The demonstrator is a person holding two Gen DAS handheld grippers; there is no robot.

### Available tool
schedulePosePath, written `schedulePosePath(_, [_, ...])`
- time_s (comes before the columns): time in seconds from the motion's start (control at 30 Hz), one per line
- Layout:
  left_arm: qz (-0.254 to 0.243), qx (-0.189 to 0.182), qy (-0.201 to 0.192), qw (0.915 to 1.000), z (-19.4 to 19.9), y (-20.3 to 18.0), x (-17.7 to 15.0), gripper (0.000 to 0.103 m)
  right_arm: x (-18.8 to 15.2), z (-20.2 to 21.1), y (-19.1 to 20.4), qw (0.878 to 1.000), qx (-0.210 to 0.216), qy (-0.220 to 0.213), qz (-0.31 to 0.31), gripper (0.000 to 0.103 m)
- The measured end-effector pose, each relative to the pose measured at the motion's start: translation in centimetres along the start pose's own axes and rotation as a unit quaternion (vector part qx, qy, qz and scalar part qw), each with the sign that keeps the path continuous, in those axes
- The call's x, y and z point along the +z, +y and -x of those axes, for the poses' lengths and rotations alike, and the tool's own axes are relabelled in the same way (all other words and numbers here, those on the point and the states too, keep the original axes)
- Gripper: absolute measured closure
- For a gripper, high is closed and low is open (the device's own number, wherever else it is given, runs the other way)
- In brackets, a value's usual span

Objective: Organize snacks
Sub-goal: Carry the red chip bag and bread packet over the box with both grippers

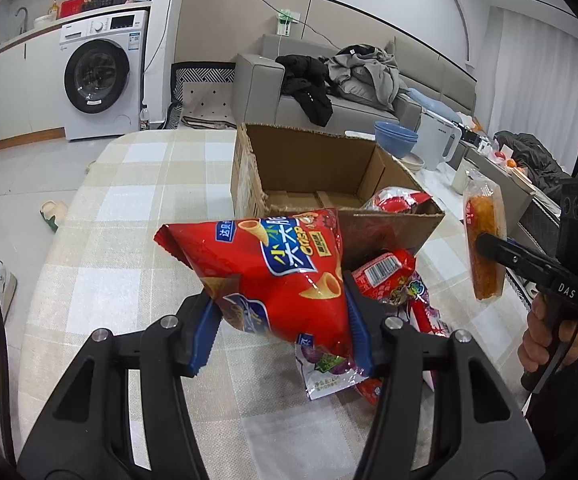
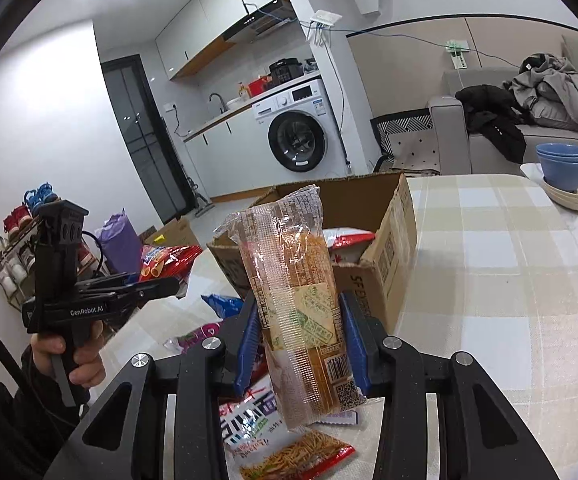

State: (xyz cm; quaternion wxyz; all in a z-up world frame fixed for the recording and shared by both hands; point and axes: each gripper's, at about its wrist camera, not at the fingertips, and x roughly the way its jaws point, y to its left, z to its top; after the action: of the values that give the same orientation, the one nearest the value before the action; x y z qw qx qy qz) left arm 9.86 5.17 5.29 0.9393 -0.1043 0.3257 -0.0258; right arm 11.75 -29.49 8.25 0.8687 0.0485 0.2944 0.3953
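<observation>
The red chip bag (image 1: 281,276) is glossy crinkled plastic film. The bread packet (image 2: 297,312) is clear, shiny wrap. The cardboard box (image 1: 369,168) is matt brown, rough at its torn edges. Woven checked cloth (image 1: 129,208) covers the bench. The fingers (image 2: 351,344) carry ridged blue plastic.

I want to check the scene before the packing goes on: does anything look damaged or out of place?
The cardboard box has a ragged, torn top edge. Several snack packets lie loose in a heap beside it.
</observation>
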Motion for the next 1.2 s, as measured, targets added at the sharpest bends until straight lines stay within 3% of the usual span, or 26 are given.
schedulePosePath(0.63, [-0.012, -0.001, -0.034, 0.9994, 0.6, -1.8, 4.2, 0.051, 3.8, -0.1, 0.5, 0.999, 0.000, -0.041, -0.026, 0.064])
schedulePosePath(1.2, [-0.011, 0.002, -0.030, 0.9995, -1.2, -2.3, 7.5, 0.051, 6.8, -2.4, 1.3, 0.998, -0.008, -0.055, -0.019, 0.064])
